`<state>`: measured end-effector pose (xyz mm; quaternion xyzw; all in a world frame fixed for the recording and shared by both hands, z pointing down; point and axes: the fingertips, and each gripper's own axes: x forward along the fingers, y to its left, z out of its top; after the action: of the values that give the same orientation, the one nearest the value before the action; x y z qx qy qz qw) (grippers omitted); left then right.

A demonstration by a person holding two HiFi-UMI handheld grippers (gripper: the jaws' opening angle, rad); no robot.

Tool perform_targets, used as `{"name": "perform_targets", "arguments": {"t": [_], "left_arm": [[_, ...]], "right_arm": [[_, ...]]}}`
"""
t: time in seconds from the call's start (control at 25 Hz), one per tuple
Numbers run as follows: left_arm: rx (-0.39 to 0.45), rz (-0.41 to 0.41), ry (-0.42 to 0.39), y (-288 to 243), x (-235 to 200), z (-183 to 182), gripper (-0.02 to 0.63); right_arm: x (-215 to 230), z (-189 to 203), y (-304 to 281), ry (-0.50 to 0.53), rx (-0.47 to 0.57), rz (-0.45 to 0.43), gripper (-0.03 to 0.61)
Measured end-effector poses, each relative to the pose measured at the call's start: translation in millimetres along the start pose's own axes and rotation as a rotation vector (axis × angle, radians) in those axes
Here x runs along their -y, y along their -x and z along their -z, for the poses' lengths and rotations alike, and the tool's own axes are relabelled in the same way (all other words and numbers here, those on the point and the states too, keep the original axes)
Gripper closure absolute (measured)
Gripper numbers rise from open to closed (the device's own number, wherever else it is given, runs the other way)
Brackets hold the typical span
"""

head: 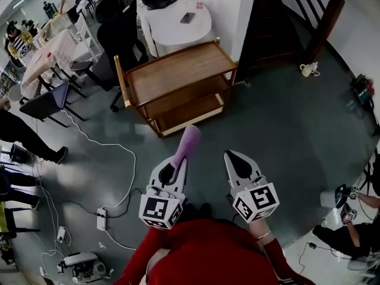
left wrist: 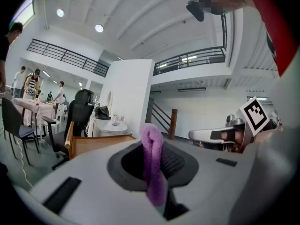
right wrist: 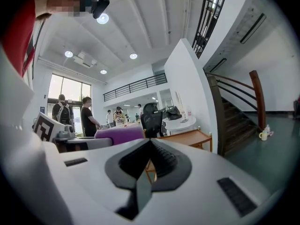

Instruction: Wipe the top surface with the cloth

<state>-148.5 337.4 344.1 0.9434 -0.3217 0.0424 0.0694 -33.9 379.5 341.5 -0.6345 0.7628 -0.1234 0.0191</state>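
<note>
Left gripper (head: 177,166) clamped on the cloth (head: 187,145) — purple, fuzzy, folded into a thick roll that sticks out past the jaw tips. Right gripper (head: 233,157) just beside it, jaws closed together, empty. Wooden cart (head: 178,70) ahead of both grippers, well apart — smooth brown top, lower shelf beneath.

Left claw (head: 178,162) clamped on cloth (head: 187,142); right claw (head: 233,155) closed
</note>
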Motion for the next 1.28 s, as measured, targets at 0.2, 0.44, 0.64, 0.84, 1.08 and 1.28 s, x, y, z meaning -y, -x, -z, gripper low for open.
{"name": "perform_targets", "arguments": {"t": [0.2,0.44,0.64,0.84,1.08,1.28], "left_arm": [[0.006,-0.027,0.005,-23,-13,-2,0.56],[-0.032,-0.069,0.023,-88,-63,-11,0.56],[-0.056,-0.079,0.039,-160,-107,-7,0.56],[-0.106,-0.053,0.045,-223,-151,-19,0.56],[-0.108,-0.052,0.06,-285,-191,-45,0.56],[-0.136,-0.096,0.095,-313,-207,-42,0.56]], "right_arm": [[25,-3,-9,0.003,0.004,0.027,0.566],[72,-18,-74,-0.028,-0.029,0.05,0.566],[113,-26,-140,-0.008,-0.057,0.051,0.566],[149,-55,-216,-0.02,-0.068,0.069,0.566],[184,-87,-290,0.001,-0.077,0.076,0.566],[207,-95,-325,-0.003,-0.105,0.048,0.566]]}}
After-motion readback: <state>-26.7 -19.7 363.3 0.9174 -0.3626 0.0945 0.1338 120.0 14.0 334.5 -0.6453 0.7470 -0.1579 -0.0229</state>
